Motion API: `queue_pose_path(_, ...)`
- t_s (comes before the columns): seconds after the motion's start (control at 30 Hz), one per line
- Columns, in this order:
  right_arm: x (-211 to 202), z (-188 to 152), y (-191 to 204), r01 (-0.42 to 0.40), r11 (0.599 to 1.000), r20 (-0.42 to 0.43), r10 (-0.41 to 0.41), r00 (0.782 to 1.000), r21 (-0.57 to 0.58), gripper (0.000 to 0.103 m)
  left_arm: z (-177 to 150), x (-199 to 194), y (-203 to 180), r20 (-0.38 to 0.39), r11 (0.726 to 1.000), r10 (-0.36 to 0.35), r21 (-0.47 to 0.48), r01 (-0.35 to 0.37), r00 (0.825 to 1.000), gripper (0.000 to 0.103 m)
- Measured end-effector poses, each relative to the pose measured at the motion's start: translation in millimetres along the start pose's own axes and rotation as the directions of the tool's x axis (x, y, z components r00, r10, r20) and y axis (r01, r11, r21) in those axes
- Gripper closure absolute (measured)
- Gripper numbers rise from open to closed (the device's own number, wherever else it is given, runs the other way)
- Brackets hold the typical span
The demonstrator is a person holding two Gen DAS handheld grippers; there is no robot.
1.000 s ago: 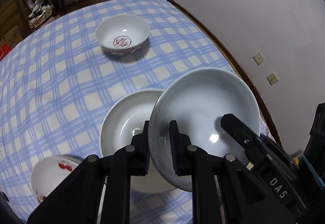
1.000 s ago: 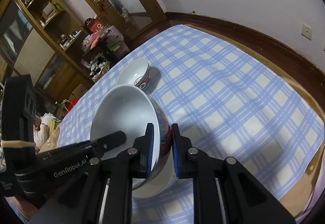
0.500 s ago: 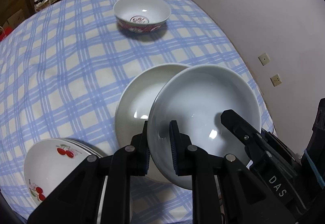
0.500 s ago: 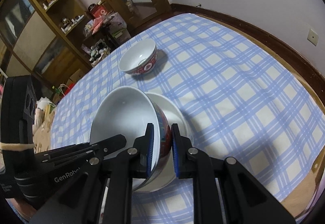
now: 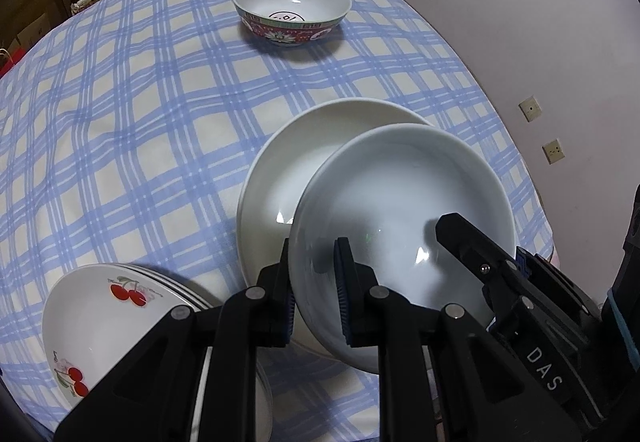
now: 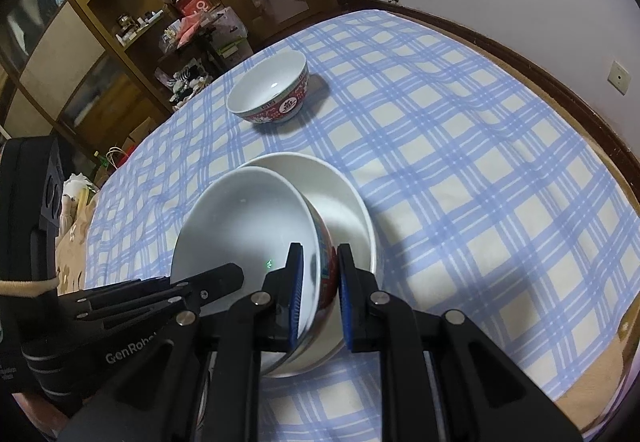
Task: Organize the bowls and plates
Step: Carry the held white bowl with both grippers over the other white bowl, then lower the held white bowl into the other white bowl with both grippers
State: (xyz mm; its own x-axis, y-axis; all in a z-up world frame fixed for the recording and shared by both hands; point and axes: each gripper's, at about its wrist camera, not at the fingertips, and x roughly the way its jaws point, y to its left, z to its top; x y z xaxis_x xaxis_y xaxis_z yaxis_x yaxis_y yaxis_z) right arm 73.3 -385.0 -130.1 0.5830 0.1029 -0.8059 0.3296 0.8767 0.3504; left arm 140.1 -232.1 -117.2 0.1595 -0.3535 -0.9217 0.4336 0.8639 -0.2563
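Both grippers hold one bowl point(image 5: 400, 209), white inside with a red pattern outside point(image 6: 326, 266). My left gripper point(image 5: 314, 282) is shut on its near-left rim. My right gripper point(image 6: 320, 282) is shut on the opposite rim; one of its fingers point(image 5: 476, 262) reaches over the bowl in the left wrist view. The bowl hangs tilted, low over a plain white deep plate point(image 5: 288, 165) on the checked cloth, covering that plate's right half. Whether they touch is hidden. A second red-patterned bowl point(image 5: 292, 9) stands upright farther back.
A stack of cherry-printed plates point(image 5: 100, 314) lies at the near left, next to the left gripper. The round table's blue checked cloth point(image 6: 460, 145) runs close to the wall on the right. A wooden cabinet and clutter point(image 6: 100, 25) stand beyond the far edge.
Both grippers have sunk with the bowl toward the white deep plate, which now looks larger and closer. The cherry plates have come further into the left wrist view.
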Motion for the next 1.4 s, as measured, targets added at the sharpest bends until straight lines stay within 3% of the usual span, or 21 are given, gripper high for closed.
queue_pose_path(0.8, 8, 0, 6, 0.053, 0.997, -0.012, -0.054, 0.998, -0.051, 0.082, 0, 10, -1, -0.033, 1.000, 0.021, 0.006, -0.021, 0.999, 0.084)
queue_pose_path(1.03, 8, -1, 10, 0.122, 0.987, 0.007, -0.122, 0.993, -0.106, 0.082, -4, 15, -8, -0.054, 0.996, 0.064, 0.059, -0.061, 0.996, 0.084)
queue_pose_path(1.4, 5, 1, 6, 0.114, 0.990, 0.006, -0.114, 0.993, -0.089, 0.083, -5, 18, -8, -0.062, 0.996, 0.065, 0.060, -0.061, 0.996, 0.084)
